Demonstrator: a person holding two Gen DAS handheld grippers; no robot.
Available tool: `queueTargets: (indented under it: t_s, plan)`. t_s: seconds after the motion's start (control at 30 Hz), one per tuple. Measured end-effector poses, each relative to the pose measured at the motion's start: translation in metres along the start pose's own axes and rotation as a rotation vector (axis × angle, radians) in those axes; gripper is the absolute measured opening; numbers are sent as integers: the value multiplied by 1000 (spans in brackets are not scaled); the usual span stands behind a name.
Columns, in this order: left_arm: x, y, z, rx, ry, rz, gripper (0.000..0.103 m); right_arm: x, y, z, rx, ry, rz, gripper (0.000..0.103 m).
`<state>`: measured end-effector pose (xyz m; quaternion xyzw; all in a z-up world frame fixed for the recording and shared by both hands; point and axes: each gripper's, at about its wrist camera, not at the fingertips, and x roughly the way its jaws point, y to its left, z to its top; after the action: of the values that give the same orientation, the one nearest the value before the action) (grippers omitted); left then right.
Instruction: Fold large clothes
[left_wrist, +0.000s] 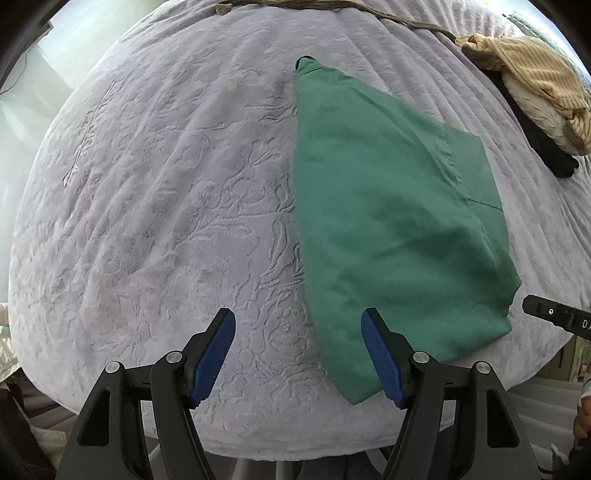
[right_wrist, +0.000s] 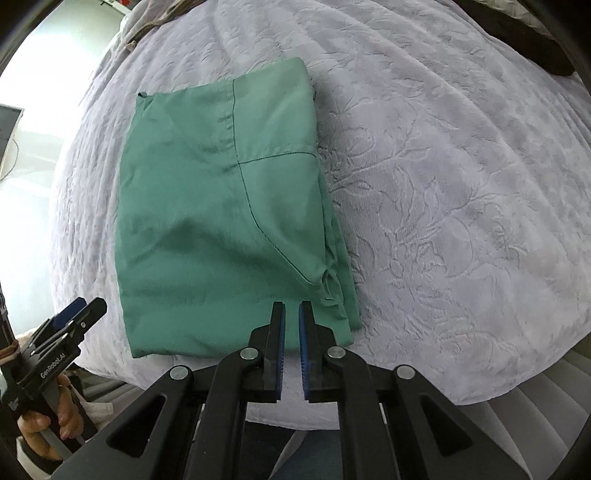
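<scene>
A green garment (left_wrist: 388, 221) lies folded flat on a pale lilac embossed bedspread (left_wrist: 166, 184). In the right wrist view the green garment (right_wrist: 221, 206) shows as a neat rectangle with stitched seams. My left gripper (left_wrist: 298, 354) is open and empty, hovering at the garment's near left edge; its right finger overlaps the cloth. My left gripper also shows in the right wrist view (right_wrist: 79, 308), held in a hand. My right gripper (right_wrist: 291, 321) has its jaws nearly closed with a narrow gap, over the garment's near edge; no cloth is seen pinched between them.
A heap of other clothes, a yellow striped garment (left_wrist: 535, 70) over dark fabric (left_wrist: 543, 144), lies at the far right of the bed. The bedspread (right_wrist: 461, 184) stretches right of the garment. The bed's near edge runs just below both grippers.
</scene>
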<state>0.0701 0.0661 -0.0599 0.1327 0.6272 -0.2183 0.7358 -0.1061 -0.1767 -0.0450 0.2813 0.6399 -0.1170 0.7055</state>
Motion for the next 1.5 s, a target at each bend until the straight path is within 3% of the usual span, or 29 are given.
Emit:
queueTargets:
  t_s: [0.2, 0.27, 0.4, 0.7, 0.73, 0.8, 0.87, 1.03, 1.13, 1.33, 1.5]
  plan:
    - [-2, 2, 4, -13, 6, -8, 74, -6, 5, 0, 5, -22, -12, 8]
    - [-4, 1, 5, -18, 1, -11, 100, -9, 6, 2, 4, -29, -13, 8]
    - [-12, -3, 9, 7, -31, -1, 101, -9, 9, 7, 2, -33, -14, 8]
    - [-12, -4, 12, -9, -15, -15, 101, -3, 13, 10, -10, -21, -23, 9]
    - [-12, -3, 12, -13, -14, -15, 101, 0, 12, 10, -13, -13, -27, 11]
    - [-11, 0, 12, -24, -12, -14, 101, 9, 11, 9, -23, 4, -43, 38]
    - [-10, 3, 12, -32, -8, -8, 101, 20, 9, 10, -36, 8, -63, 45]
    - [-10, 6, 10, -30, 0, 7, 101, 58, -8, 16, -18, 59, -136, 44]
    - [-10, 4, 8, -24, 3, 13, 101, 81, -25, 17, 37, 103, -101, 45]
    - [-10, 1, 4, -9, 16, 21, 101, 56, -21, 9, -3, 109, -108, 45]
    - [-9, -3, 3, -2, 13, 24, 101, 21, -17, 3, 5, 55, -98, 47]
